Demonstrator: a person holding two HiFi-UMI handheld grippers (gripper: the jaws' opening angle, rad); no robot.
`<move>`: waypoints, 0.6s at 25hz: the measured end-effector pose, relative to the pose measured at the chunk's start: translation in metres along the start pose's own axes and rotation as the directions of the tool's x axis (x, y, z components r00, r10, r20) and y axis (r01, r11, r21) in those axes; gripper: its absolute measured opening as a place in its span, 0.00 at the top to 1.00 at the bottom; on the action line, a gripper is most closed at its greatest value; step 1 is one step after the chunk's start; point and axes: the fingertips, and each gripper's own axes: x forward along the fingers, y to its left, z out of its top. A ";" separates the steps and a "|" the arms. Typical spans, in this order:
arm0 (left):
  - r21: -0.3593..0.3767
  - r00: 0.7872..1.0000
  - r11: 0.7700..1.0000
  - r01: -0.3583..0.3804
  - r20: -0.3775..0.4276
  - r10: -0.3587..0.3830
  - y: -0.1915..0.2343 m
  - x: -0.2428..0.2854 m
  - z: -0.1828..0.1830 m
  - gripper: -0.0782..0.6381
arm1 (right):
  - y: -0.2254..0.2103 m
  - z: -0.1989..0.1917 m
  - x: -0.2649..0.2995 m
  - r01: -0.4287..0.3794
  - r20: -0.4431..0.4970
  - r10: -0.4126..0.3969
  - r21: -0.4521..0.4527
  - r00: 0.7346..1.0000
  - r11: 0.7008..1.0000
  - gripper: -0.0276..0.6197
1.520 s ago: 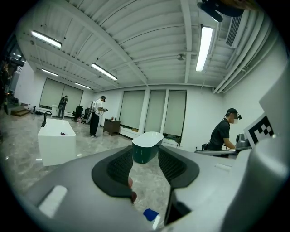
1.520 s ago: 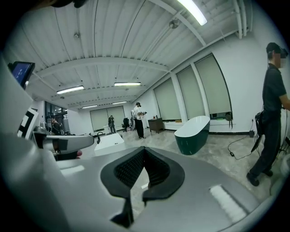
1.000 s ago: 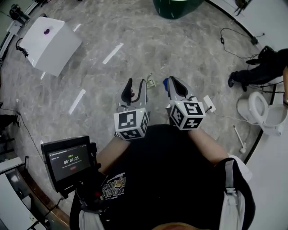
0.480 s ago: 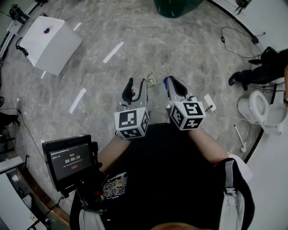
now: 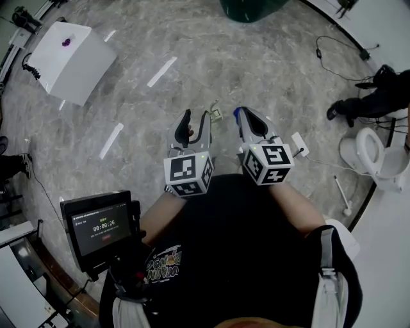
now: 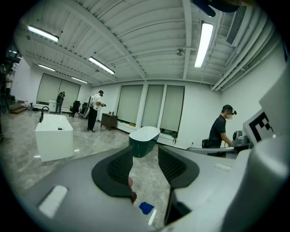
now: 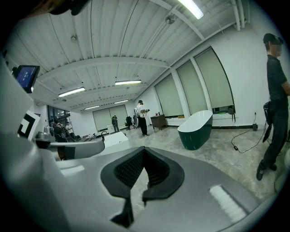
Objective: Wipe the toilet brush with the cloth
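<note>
My left gripper (image 5: 195, 123) is held out at waist height and stands open, nothing between its black pads (image 6: 121, 166). To its right, my right gripper (image 5: 241, 116) is shut and empty, its ribbed pads (image 7: 152, 170) meeting at the tips. A thin white long-handled thing (image 5: 341, 195), which may be the toilet brush, lies on the floor by the white toilet (image 5: 378, 157) at the far right, well away from both grippers. A small pale crumpled scrap (image 5: 216, 114) lies on the floor just beyond the fingertips. I cannot tell whether it is the cloth.
A white bathtub (image 5: 70, 59) stands at the far left and a dark green one (image 5: 250, 9) at the top. A person (image 5: 371, 96) stands near the toilet, with a cable (image 5: 333, 52) and a white plug block (image 5: 298, 146) on the marble floor. A small screen (image 5: 99, 227) hangs at my left hip.
</note>
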 end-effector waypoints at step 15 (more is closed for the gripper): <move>0.006 1.000 1.000 -0.001 -0.001 0.001 0.002 0.000 0.000 0.65 | 0.002 0.000 0.001 -0.004 0.006 0.004 0.004 1.000 1.000 0.96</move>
